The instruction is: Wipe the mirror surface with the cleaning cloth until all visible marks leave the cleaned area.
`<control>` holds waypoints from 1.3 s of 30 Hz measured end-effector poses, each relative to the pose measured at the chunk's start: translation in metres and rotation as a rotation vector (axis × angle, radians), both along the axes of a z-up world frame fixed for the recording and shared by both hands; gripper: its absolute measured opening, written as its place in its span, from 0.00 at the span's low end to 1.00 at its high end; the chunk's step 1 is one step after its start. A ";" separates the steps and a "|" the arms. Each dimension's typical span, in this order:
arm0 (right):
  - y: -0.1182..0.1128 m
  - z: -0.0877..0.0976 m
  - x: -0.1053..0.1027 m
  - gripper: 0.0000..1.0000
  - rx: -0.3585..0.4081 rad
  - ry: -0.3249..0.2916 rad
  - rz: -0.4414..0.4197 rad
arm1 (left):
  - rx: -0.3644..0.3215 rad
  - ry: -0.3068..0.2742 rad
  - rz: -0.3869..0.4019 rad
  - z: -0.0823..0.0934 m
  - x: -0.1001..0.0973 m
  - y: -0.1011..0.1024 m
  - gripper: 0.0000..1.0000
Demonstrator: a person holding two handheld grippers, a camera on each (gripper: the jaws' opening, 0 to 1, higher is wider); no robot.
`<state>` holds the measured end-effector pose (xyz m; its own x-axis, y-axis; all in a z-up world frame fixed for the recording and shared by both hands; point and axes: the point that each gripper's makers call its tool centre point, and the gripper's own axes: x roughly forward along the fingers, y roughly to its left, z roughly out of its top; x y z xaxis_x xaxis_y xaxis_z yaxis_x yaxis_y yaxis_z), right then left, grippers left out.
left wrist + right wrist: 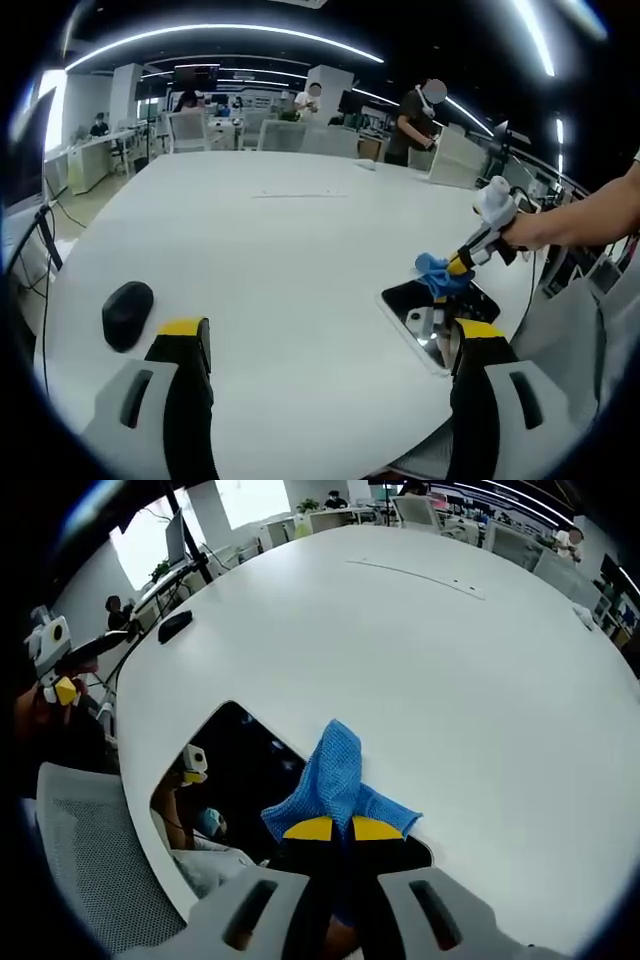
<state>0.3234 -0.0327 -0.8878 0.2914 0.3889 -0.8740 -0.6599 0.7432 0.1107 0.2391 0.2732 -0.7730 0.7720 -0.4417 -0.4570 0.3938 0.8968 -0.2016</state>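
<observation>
Right fingers (333, 829) pinch cloth (335, 772) on mirror (245, 755).

The table (420, 660) is plain white. The cleaning cloth (335, 780) is bright blue with a fine woven texture. The mirror (235, 765) looks dark, almost black, with a thin pale edge. The right gripper (333, 829) has yellow-tipped black fingers (310, 829) on a light grey body. The left gripper (330, 345) has the same yellow, black and grey. A black computer mouse (127, 313) lies on the white top.
</observation>
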 end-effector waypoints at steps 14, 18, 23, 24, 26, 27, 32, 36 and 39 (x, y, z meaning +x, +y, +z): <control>-0.011 0.003 -0.001 0.00 -0.004 -0.001 -0.028 | -0.012 -0.003 -0.004 -0.001 0.004 -0.008 0.99; -0.011 0.003 -0.001 0.00 -0.002 0.001 -0.055 | -0.010 -0.004 -0.003 0.000 0.004 -0.007 0.99; -0.011 0.004 -0.005 0.00 0.006 -0.015 -0.091 | -0.012 -0.008 0.006 0.002 0.003 -0.005 0.99; -0.011 0.003 -0.006 0.00 0.008 -0.015 -0.096 | -0.013 -0.008 0.008 0.002 0.003 -0.005 0.99; -0.011 0.001 -0.009 0.00 0.010 -0.019 -0.101 | -0.012 -0.009 0.007 0.002 0.003 -0.005 0.99; -0.011 0.002 -0.011 0.00 0.010 -0.020 -0.101 | -0.009 -0.008 0.001 0.002 0.002 -0.007 0.99; -0.009 0.005 -0.026 0.00 0.024 -0.020 -0.111 | -0.008 -0.020 -0.004 0.006 0.004 -0.009 0.99; -0.008 0.008 -0.038 0.00 0.031 -0.023 -0.118 | -0.006 -0.026 -0.012 0.009 0.004 -0.013 0.99; -0.008 0.009 -0.043 0.00 0.038 -0.038 -0.127 | 0.001 -0.027 -0.017 0.009 0.002 -0.015 0.99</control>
